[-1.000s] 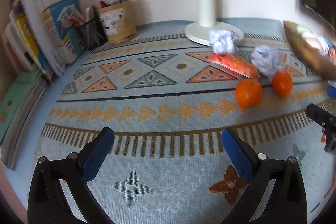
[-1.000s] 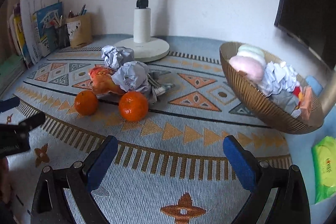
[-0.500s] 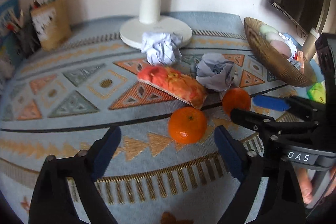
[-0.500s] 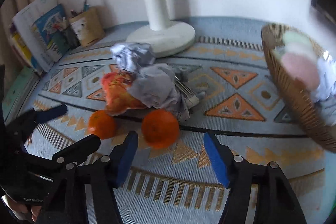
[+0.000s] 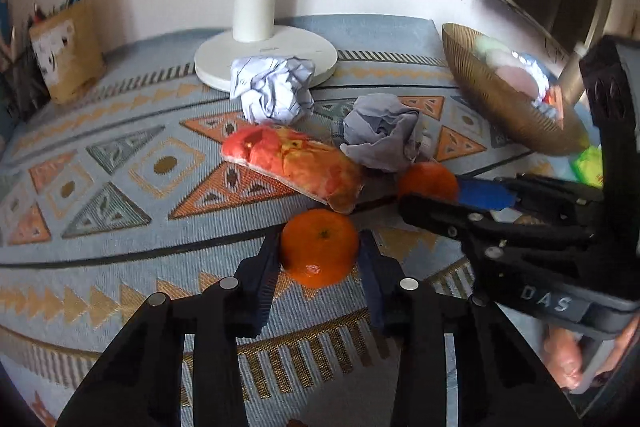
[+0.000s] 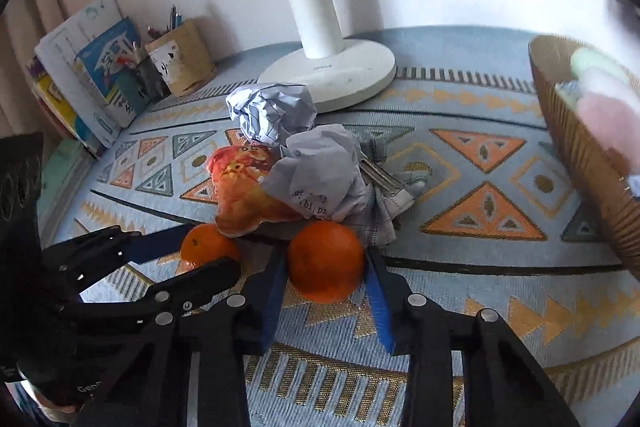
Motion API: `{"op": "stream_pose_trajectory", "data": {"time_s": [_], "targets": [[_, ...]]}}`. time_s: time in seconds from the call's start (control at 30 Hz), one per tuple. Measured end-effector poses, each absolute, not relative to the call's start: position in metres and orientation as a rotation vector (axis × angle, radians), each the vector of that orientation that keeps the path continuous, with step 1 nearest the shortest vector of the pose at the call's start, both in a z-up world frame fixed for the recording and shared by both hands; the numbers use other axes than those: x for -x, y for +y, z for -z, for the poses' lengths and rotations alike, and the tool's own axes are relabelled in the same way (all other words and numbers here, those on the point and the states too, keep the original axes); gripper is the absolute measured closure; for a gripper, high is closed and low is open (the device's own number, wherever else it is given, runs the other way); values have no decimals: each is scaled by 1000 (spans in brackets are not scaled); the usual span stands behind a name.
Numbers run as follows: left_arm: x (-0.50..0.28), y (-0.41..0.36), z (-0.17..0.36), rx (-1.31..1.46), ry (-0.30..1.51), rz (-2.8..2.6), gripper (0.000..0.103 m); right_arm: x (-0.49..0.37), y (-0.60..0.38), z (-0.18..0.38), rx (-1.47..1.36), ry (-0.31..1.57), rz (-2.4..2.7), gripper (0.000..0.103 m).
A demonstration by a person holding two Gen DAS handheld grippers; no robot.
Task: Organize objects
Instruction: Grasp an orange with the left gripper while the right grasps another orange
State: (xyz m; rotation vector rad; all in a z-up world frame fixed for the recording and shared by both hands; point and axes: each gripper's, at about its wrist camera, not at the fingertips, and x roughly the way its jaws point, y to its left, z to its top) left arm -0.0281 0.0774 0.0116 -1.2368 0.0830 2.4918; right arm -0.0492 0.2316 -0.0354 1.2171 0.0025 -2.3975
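In front of the white lamp base (image 5: 264, 57), on the patterned cloth (image 5: 120, 163), my left gripper (image 5: 320, 259) is closing its jaws, with the pads touching either side of one orange (image 5: 319, 247), and my right gripper (image 6: 325, 267) is closing the same way on the second orange (image 6: 325, 259) just beside it. The snack packet (image 5: 296, 163) and two crumpled paper balls (image 5: 272, 89) lie between the oranges and the lamp base. Because the fruit is round and smooth, I judge either orange could squirt out and roll if a pad lands off-centre, and my two grippers, nearly touching, could knock each other when lifting.
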Motion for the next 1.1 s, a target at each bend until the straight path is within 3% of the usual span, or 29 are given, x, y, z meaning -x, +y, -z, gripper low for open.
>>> {"op": "stream_pose_trajectory", "data": {"time_s": [0.2,0.37,0.57,0.77,0.9,1.0,1.1], "targets": [[14,76,-21,1154,150,-2581,68,48,265,26,-1149,-199,2380,66],[-13,50,-23,1184,26,-2666,68,27,284,24,-1186,-146,2346,66],[-36,31,-22,1238,-124,-2677,68,-5,286,31,-1218,125,2340,66],[-39,32,-15,1285,-138,-2704,68,-10,295,38,-1193,96,2352,66],[-41,37,-17,1261,-88,-2737,68,-10,299,40,-1208,59,2329,57],[-42,37,-17,1247,-82,-2725,68,-17,291,37,-1170,129,2368,39],[-41,33,-17,1255,-105,-2720,68,-25,280,35,-1123,223,2397,39]]}}
